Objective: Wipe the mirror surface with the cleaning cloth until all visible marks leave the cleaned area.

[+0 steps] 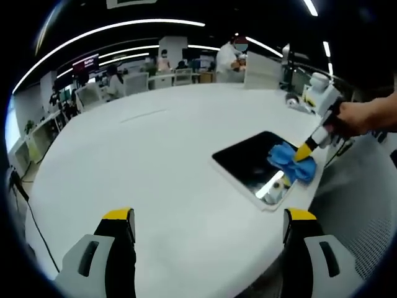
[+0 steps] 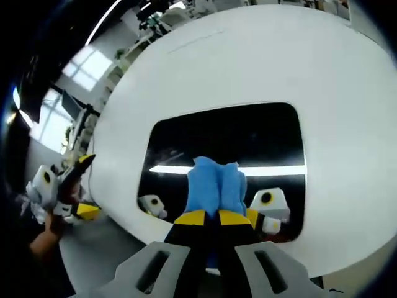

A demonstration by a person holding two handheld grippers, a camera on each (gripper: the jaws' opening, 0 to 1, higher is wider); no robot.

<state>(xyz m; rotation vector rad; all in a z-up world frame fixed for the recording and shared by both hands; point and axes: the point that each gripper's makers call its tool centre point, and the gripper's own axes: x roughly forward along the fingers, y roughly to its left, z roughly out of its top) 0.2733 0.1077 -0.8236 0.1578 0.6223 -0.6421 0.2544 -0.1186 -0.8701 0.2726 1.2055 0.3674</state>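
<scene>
A dark mirror (image 1: 248, 162) in a white frame lies flat near the right edge of a white round table (image 1: 155, 161). On it rests a blue cleaning cloth (image 1: 291, 162), pinched by my right gripper (image 1: 305, 151), which a hand holds from the right. In the right gripper view the cloth (image 2: 214, 183) is clamped between the shut yellow-tipped jaws of the right gripper (image 2: 211, 217) and pressed on the mirror (image 2: 229, 139). A ceiling light strip and the gripper reflect in the glass. My left gripper (image 1: 211, 223) hovers open over the table's near side, away from the mirror; it also shows as the left gripper (image 2: 85, 186).
The table edge (image 2: 118, 226) runs close beside the mirror, with grey floor beyond it. Small white items (image 1: 296, 100) and an upright white board (image 1: 262, 69) stand at the table's far right. People (image 1: 232, 56) and desks fill the office behind.
</scene>
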